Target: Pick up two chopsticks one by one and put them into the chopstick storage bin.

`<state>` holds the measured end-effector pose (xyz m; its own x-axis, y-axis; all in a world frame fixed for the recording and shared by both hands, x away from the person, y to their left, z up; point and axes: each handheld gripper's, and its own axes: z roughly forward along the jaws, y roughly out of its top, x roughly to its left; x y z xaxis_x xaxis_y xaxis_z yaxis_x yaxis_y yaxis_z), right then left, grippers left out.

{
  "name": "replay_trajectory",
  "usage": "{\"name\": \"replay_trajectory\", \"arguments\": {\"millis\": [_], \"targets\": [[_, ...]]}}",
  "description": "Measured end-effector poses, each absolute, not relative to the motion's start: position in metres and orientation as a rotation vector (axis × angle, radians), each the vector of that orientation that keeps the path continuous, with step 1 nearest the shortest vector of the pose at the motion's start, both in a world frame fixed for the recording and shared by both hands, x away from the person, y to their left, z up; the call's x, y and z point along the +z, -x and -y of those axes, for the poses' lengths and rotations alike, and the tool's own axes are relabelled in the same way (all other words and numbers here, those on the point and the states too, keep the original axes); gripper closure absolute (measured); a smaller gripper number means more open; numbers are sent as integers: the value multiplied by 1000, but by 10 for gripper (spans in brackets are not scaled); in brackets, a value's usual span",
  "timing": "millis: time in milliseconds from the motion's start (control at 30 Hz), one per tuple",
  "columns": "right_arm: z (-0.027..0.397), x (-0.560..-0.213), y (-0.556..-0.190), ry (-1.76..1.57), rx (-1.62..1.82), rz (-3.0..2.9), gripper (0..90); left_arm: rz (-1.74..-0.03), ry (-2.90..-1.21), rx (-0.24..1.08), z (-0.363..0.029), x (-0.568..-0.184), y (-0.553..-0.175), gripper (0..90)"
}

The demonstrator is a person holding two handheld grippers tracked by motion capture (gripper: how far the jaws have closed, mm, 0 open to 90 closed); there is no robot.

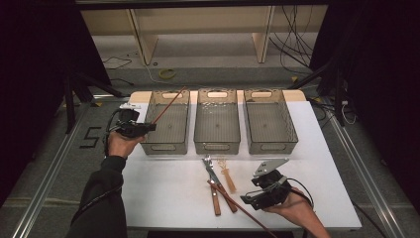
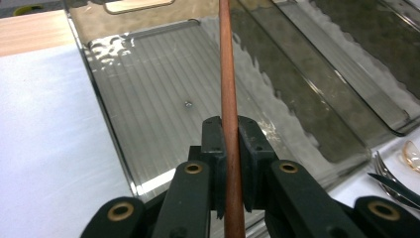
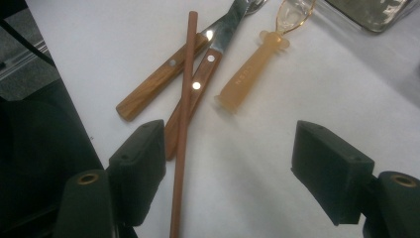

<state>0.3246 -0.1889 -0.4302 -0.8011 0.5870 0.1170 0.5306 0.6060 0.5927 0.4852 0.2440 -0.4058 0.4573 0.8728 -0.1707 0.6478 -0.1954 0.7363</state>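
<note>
Evidently the white desk [image 1: 173, 198] is a sorting station: three clear bins sit in a row at its far side, and the left claw [image 1: 150, 127] is clenched on a reddish chopstick [image 1: 169, 105], slanted over the leftmost bin [image 1: 166, 146], probably to drop it inside. The right claw [image 3: 228, 168] hangs released over a second chopstick [image 3: 183, 124], which lies across two wooden-handled utensils [image 3: 158, 84], perhaps forks, beside an amber-handled spoon [image 3: 250, 69], crowding any clean pick.
</note>
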Motion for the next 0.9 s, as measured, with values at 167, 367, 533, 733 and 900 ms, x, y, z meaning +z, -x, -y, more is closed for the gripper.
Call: {"name": "replay_trajectory", "arguments": {"millis": [167, 367, 533, 733, 900], "targets": [[189, -430, -324, -960, 970, -2727, 300, -1284, -1931, 365, -245, -406, -490, 827], [189, -430, -324, -957, 969, -2734, 301, -1313, -1936, 351, -244, -412, -496, 824], [189, -431, -325, -939, 971, -2736, 302, -1322, -1940, 348, -242, -418, -499, 804], [189, -432, -325, -960, 967, -2740, 302, -1292, -1926, 318, -238, -411, -496, 524], [190, -433, -325, -959, 965, -2738, 302, -1229, -1915, 294, -232, -402, -482, 346]]}}
